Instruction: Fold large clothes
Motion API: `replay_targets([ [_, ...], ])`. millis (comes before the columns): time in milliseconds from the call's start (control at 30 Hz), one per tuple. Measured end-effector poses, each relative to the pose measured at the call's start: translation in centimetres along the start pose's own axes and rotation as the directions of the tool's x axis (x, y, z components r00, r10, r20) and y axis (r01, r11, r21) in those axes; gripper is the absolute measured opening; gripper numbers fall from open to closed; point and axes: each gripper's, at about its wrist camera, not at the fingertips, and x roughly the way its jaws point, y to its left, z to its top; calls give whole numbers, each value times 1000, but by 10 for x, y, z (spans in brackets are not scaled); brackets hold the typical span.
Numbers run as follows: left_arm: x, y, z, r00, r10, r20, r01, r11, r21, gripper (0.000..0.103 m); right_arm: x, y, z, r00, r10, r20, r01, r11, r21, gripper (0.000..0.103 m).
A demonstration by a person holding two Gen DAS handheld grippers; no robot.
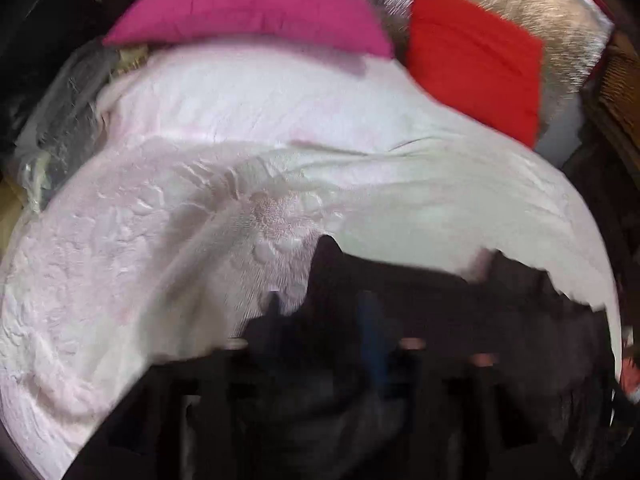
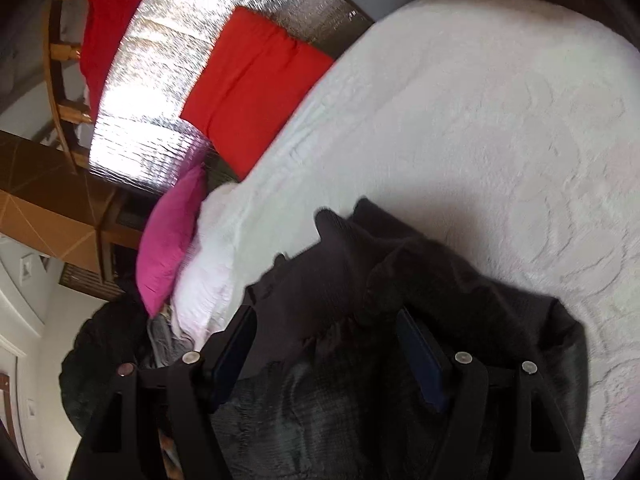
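A large black garment point(image 2: 400, 272) lies bunched on a white textured bedspread point(image 2: 480, 120). My right gripper point(image 2: 332, 344) has its two fingers wide apart with black cloth heaped between them; no grip on it shows. In the left wrist view the same black garment point(image 1: 400, 300) fills the lower frame and covers my left gripper point(image 1: 332, 328). That frame is blurred, and its fingers merge with the dark cloth. The bedspread point(image 1: 240, 120) stretches ahead of it.
A magenta pillow point(image 1: 248, 4) and a red pillow point(image 1: 476, 56) lie at the head of the bed against a silver foil panel point(image 2: 192, 48). A wooden chair point(image 2: 60, 80) draped in red cloth stands beyond. Clutter point(image 1: 68, 108) sits off the bed's left side.
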Motion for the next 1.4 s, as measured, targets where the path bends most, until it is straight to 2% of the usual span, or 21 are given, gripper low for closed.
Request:
replay_targets([
  [67,-31,0,-23,998,7,66,-8,1000,19,71,-12,2,5,999,-16,30,17,1000,-23,76],
  [133,-54,1,-49,995,3,96,-5,1000,14,71,-19,0,8,997,-52,53,54,998,-36,76],
  [233,-75,4,-83,995,39,92,-37,999,-25,76,-21,-7,12,995,-92,47,93,995,-34,76],
  [367,-70,16,-106,991,118,71,-113,991,-68,76,-11,-17,9,988,-157,0,157,986,-62,76],
  [467,-54,27,-111,987,158,42,-153,984,-95,76,0,-7,-2,972,-234,7,232,957,-175,76],
  [500,-50,31,-112,987,157,35,-152,982,-109,76,2,-2,-6,964,-264,20,262,941,-213,71],
  [567,-44,38,-112,992,127,24,-122,982,-142,76,7,9,-15,940,-336,61,338,894,-294,46],
  [600,-43,39,-111,992,122,21,-117,982,-151,76,10,12,-17,926,-370,76,374,871,-318,29],
  [633,-42,39,-109,992,121,23,-116,981,-153,76,10,13,-18,916,-391,93,399,856,-328,25],
  [700,-42,36,-108,991,133,29,-128,983,-134,76,1,14,-16,921,-365,133,388,866,-314,18],
  [800,-39,33,-108,989,147,32,-142,983,-121,76,-11,18,-14,914,-353,202,402,857,-322,18],
  [867,-38,32,-109,987,155,34,-150,982,-118,76,1,8,-10,910,-386,150,414,858,-302,18],
  [933,-39,31,-110,986,162,41,-157,983,-99,76,10,-2,-5,918,-383,99,396,881,-261,20],
  [1000,-41,28,-113,984,168,52,-163,983,-82,76,3,0,2,936,-335,105,351,906,-236,21],
  [1067,-42,25,-115,983,173,63,-169,984,-59,76,-4,9,8,951,-277,137,304,920,-248,43],
  [1100,-43,23,-116,982,174,68,-171,984,-50,76,-7,12,13,955,-247,163,282,926,-250,86],
  [1133,-43,23,-116,982,174,71,-171,984,-44,76,-7,13,15,956,-236,176,275,930,-245,100],
  [1200,-44,23,-116,982,173,77,-171,985,-37,76,-7,15,19,956,-198,215,249,938,-243,100],
  [1267,-44,22,-117,982,173,82,-170,985,-31,76,6,23,20,959,-215,186,261,926,-273,100],
  [1333,-45,22,-117,981,175,86,-173,985,-24,76,21,30,18,951,-260,166,301,897,-325,99],
  [1400,-46,22,-117,980,180,89,-179,984,-18,76,39,38,14,927,-333,171,374,842,-388,98],
])
